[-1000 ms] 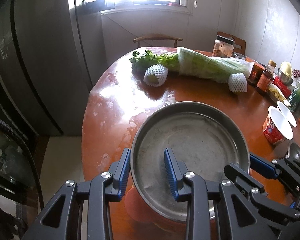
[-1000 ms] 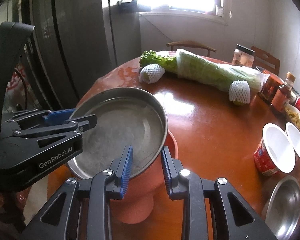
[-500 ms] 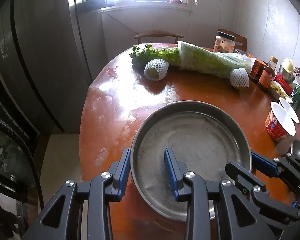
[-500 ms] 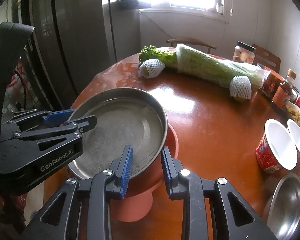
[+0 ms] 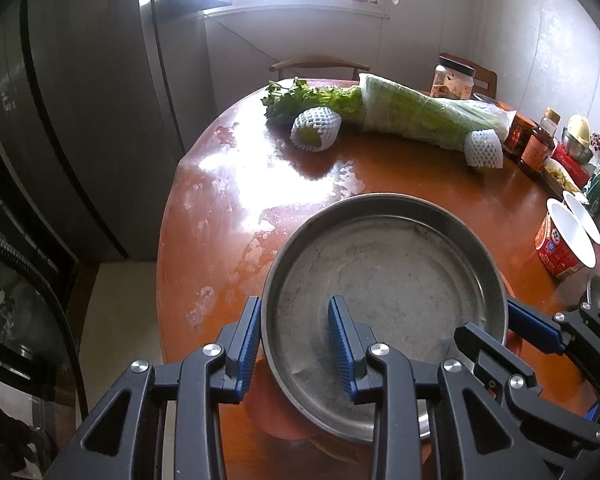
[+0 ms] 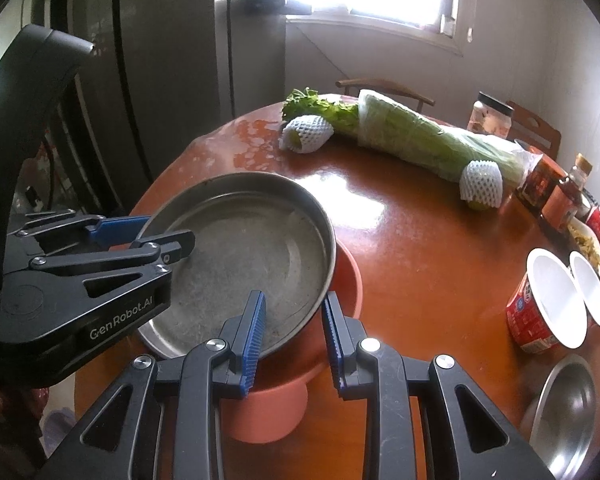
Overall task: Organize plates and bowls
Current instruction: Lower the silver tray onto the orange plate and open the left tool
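The round table (image 6: 420, 240) carries one steel pan (image 6: 236, 256), one orange bowl (image 6: 296, 368) under it, one small steel bowl (image 6: 564, 408) at the near right edge, and one red paper cup (image 6: 540, 312) with its lid peeled back. Two fruits in white foam nets (image 6: 308, 134) (image 6: 480, 185) lie beside one wrapped bundle of greens (image 6: 420, 136). Farther back stand one clear jar (image 6: 490, 118) and two wooden chairs (image 6: 384, 88) (image 6: 536, 128); the bottles at the far right crowd too closely to count.

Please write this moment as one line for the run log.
phase: carry | left gripper: shut on steel plate rim | right gripper: shut on opposite rim | plate: over orange bowl
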The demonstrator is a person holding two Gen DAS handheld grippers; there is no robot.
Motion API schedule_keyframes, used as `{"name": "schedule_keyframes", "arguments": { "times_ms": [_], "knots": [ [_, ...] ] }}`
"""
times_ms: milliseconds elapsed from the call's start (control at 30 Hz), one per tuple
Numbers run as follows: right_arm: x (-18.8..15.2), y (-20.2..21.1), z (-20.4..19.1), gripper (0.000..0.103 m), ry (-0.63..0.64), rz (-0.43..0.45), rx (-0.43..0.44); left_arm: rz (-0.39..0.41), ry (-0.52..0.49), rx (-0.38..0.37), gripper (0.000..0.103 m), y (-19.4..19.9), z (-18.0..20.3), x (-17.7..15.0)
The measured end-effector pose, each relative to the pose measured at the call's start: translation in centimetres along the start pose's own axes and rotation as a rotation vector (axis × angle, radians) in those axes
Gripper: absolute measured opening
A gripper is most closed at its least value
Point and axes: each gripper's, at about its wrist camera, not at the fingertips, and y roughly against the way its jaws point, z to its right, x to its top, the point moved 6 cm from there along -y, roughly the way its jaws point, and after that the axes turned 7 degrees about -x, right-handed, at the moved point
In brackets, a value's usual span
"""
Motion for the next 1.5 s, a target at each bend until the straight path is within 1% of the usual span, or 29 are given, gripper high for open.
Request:
{"name": "schedule_keyframes", "arguments": {
  "times_ms": [467, 600, 1167, 1267, 1433, 1500],
  "knots": [
    [0.0, 0.1, 0.2, 0.03, -0.009, -0.004, 0.012, 0.002, 0.005, -0.01, 0.034, 0.1, -0.2, -0.1],
    [0.0, 0.2, 0.3, 0.03, -0.009, -0.005, 0.015, 0.006, 0.008, -0.004, 0.037, 0.3, -0.2, -0.1],
    [0.2, 0.8, 0.3, 0.032, -0.007, 0.011, 0.007, 0.03, 0.045, -0.018, 0.044, 1.7, -1.1, 0.1],
    [0.2, 1.1, 0.4, 0.033, -0.013, 0.019, 0.01, 0.04, 0.061, -0.023, 0.047, 2.1, -1.6, 0.1],
    [0.5, 1.7, 1.1, 0.034, -0.042, 0.034, 0.018, 0.047, 0.114, -0.039, 0.056, 2.2, -3.1, 0.2],
    [0.5, 1.9, 1.6, 0.035, -0.057, 0.034, 0.019, 0.041, 0.13, -0.046, 0.056, 1.9, -3.5, 0.1]
  ]
}}
